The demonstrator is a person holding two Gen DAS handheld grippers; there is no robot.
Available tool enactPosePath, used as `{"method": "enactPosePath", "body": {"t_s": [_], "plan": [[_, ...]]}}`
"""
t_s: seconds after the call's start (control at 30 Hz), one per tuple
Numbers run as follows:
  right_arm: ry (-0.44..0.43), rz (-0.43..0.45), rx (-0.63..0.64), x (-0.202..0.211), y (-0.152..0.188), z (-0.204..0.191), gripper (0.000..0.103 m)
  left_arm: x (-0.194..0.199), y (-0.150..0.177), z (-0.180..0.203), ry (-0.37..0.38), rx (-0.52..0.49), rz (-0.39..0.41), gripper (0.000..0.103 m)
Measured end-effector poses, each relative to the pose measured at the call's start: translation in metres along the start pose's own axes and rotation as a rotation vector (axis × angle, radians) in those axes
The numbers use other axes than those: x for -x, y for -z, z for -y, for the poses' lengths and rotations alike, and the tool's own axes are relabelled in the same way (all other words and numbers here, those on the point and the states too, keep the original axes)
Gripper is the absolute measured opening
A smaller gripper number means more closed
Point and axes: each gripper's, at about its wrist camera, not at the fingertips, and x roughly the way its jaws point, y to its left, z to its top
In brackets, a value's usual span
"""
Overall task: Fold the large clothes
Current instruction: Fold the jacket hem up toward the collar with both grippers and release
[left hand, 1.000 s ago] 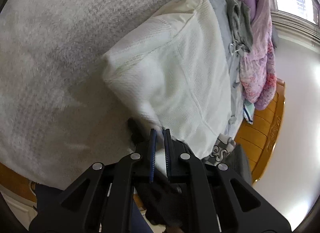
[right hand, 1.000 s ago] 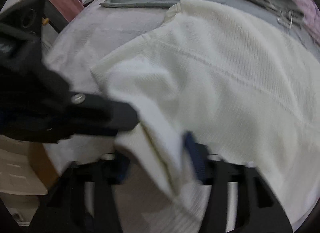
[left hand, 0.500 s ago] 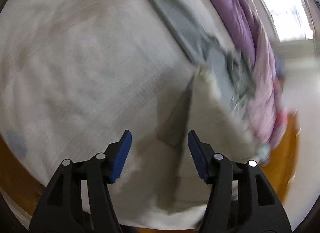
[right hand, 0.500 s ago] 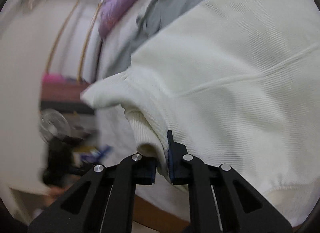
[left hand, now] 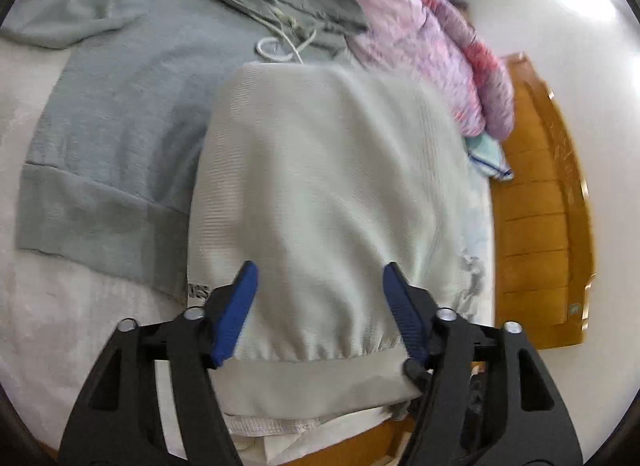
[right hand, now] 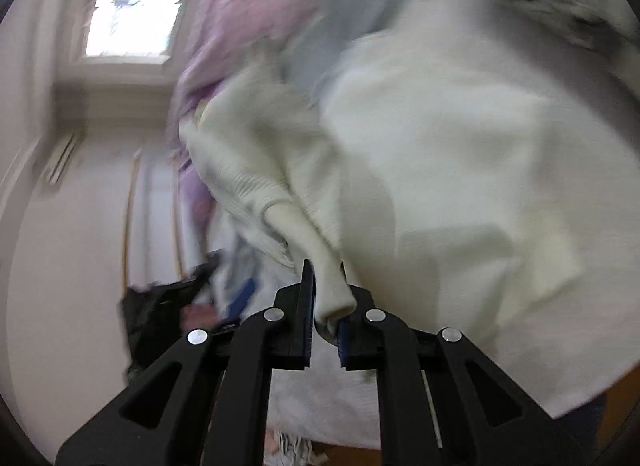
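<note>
A cream knitted sweater (left hand: 328,193) lies folded on the bed, its ribbed hem nearest me. My left gripper (left hand: 318,306) is open and empty, its blue pads astride the hem just above it. A grey hoodie (left hand: 120,105) lies flat to the left, partly under the sweater. In the blurred right wrist view my right gripper (right hand: 325,306) is shut on a bunched cuff or edge of the cream sweater (right hand: 460,169) and holds it pulled up. The left gripper (right hand: 172,298) shows there as a dark blur at lower left.
A pink and purple quilt (left hand: 420,25) is heaped along the far side of the bed. A wooden bed frame (left hand: 540,205) runs along the right. A white fleece cover (left hand: 60,314) spreads to the left. A window (right hand: 136,5) shows in the right wrist view.
My left gripper let go of the sweater, opened, and swung round over its hem. My right gripper closed on a bunch of the sweater and is moving with it.
</note>
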Motion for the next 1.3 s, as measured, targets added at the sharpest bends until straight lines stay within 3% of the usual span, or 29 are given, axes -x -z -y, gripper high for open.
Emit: {"method": "enactPosePath", "body": {"t_s": [0.07, 0.13, 0.33, 0.47, 0.57, 0.63, 0.7, 0.8, 0.87, 1.03, 1.1, 1.17, 1.23, 1.3], "plan": [[0.069, -0.015, -0.076, -0.004, -0.007, 0.041, 0.007, -0.016, 0.007, 0.001, -0.023, 0.009, -0.031, 0.067], [0.067, -0.041, -0.091, -0.008, -0.013, 0.059, 0.006, -0.027, 0.011, -0.009, -0.052, 0.039, -0.054, 0.067], [0.005, -0.082, -0.037, -0.002, -0.018, 0.039, 0.005, -0.038, 0.032, -0.039, -0.188, 0.115, -0.089, 0.070], [0.065, -0.120, -0.040, -0.002, -0.018, 0.045, 0.004, -0.032, 0.049, -0.039, -0.274, 0.092, -0.094, 0.072], [0.109, -0.150, -0.066, -0.006, -0.019, 0.064, 0.005, -0.035, 0.059, -0.039, -0.285, 0.105, -0.112, 0.074], [0.132, -0.228, -0.044, -0.016, -0.022, 0.063, 0.016, -0.042, 0.062, -0.041, -0.292, 0.125, -0.129, 0.074], [0.242, -0.220, 0.058, -0.011, -0.030, 0.046, 0.037, -0.050, 0.064, -0.043, -0.302, 0.127, -0.157, 0.075], [0.311, -0.168, 0.237, 0.008, -0.047, 0.011, 0.046, -0.060, 0.064, -0.037, -0.313, 0.069, -0.170, 0.081], [0.314, -0.138, 0.387, 0.006, -0.065, -0.017, 0.053, -0.064, 0.063, -0.034, -0.320, 0.050, -0.179, 0.081], [0.288, -0.172, 0.572, -0.041, -0.113, -0.058, 0.068, -0.064, 0.062, -0.038, -0.287, 0.062, -0.205, 0.081], [0.283, -0.217, 0.580, -0.065, -0.125, -0.058, 0.068, -0.065, 0.060, -0.039, -0.277, 0.032, -0.232, 0.081], [0.341, -0.256, 0.607, -0.087, -0.130, -0.058, 0.068, -0.063, 0.058, -0.043, -0.263, 0.043, -0.245, 0.081], [0.300, -0.361, 0.607, -0.106, -0.127, -0.056, 0.068, -0.061, 0.056, -0.049, -0.253, 0.067, -0.260, 0.081], [0.360, -0.347, 0.658, -0.112, -0.121, -0.057, 0.067, -0.060, 0.056, -0.052, -0.225, 0.085, -0.267, 0.081]]}}
